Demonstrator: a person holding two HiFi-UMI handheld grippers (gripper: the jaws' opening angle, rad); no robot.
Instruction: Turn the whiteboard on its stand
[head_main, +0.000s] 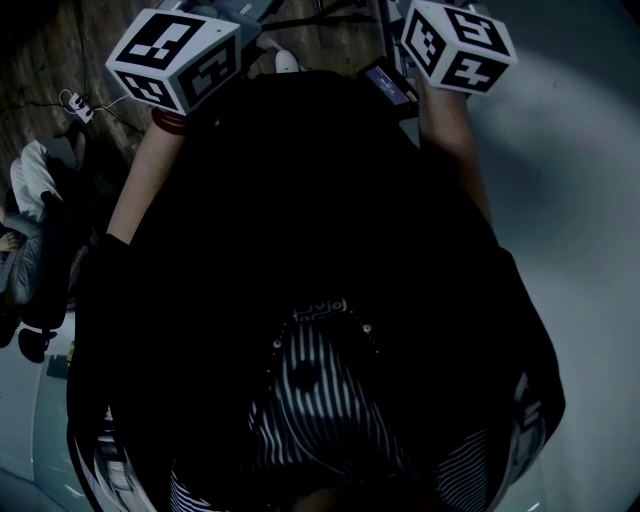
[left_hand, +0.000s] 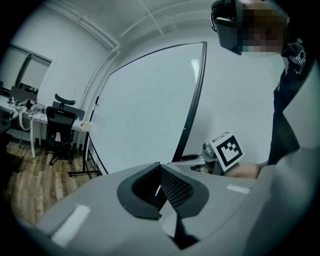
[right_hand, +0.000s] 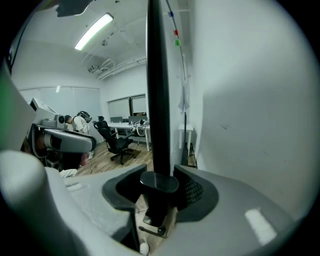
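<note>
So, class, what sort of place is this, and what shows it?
Probably an office: a whiteboard on a stand, swivel chairs at white desks, and a ceiling strip light.

Both forearms, the left arm (head_main: 138, 185) and the right arm (head_main: 455, 140), reach forward. The left gripper (left_hand: 161, 184) pinches its jaws nearly together on the board edge (left_hand: 193, 102). The right gripper (right_hand: 159, 192) clamps the black post (right_hand: 157, 100) between its jaws.

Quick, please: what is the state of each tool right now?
Left tool: closed on the whiteboard edge.
Right tool: closed on the black upright bar.
</note>
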